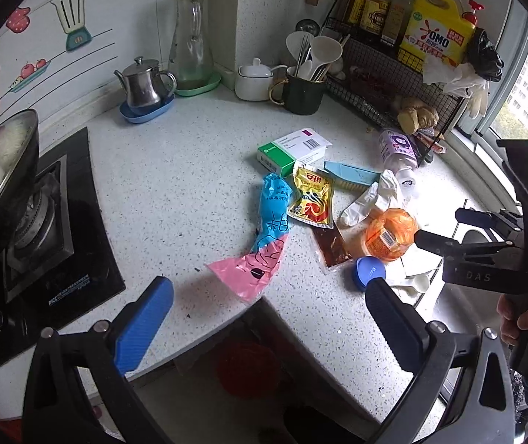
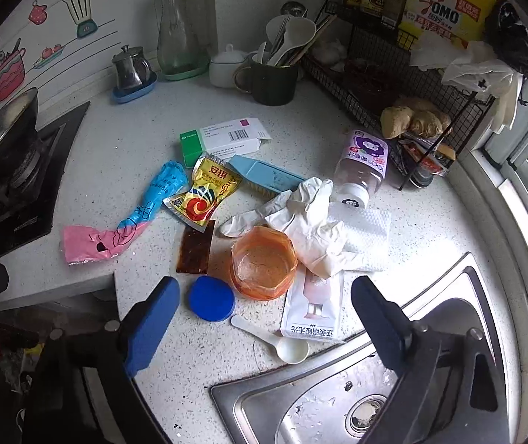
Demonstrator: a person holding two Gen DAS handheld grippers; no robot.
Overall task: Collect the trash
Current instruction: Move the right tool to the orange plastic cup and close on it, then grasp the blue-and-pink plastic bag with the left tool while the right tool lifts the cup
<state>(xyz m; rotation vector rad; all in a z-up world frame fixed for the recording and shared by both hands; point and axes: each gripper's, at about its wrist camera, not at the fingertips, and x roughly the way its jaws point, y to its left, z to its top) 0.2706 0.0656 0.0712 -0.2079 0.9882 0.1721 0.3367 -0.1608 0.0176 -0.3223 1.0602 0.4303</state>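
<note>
Left wrist view: the left gripper hangs over the counter's front edge, jaws spread wide and empty. Beyond it the trash lies scattered mid-counter: a blue-and-pink wrapper, a yellow sachet, a green medicine box, and an orange cup.

Right wrist view: the right gripper is also spread, holding nothing, poised over the blue lid, orange cup and white spoon beside the sink. Crumpled white gloves lie just behind the cup.
</note>
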